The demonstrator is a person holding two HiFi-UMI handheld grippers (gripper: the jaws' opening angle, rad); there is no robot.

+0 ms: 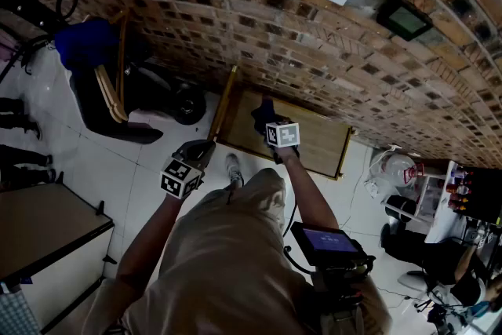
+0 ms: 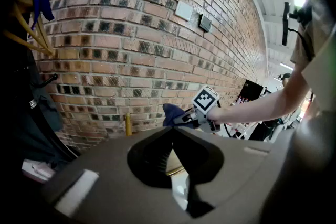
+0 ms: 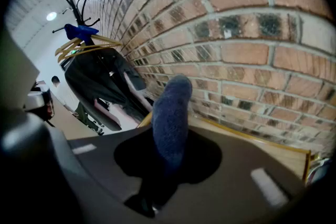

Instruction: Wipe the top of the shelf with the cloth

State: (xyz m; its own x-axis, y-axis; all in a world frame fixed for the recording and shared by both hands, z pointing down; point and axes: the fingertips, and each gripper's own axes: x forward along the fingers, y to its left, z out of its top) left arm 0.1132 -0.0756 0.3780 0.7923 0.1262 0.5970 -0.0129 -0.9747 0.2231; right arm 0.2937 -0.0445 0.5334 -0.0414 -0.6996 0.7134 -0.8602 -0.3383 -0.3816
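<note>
The right gripper (image 3: 167, 157) has its jaws clamped on the dark blue cloth (image 3: 170, 113), which sticks out ahead of them toward the brick wall (image 3: 252, 55). From the head view this gripper (image 1: 268, 121) holds the cloth (image 1: 263, 113) over the left rear part of the wooden shelf (image 1: 318, 143) top, the right forearm reaching forward and down; contact with the wood cannot be made out. The left gripper (image 2: 172, 135) has its jaws together on nothing, and it (image 1: 201, 147) hangs just beside the shelf's left end on an outstretched arm.
</note>
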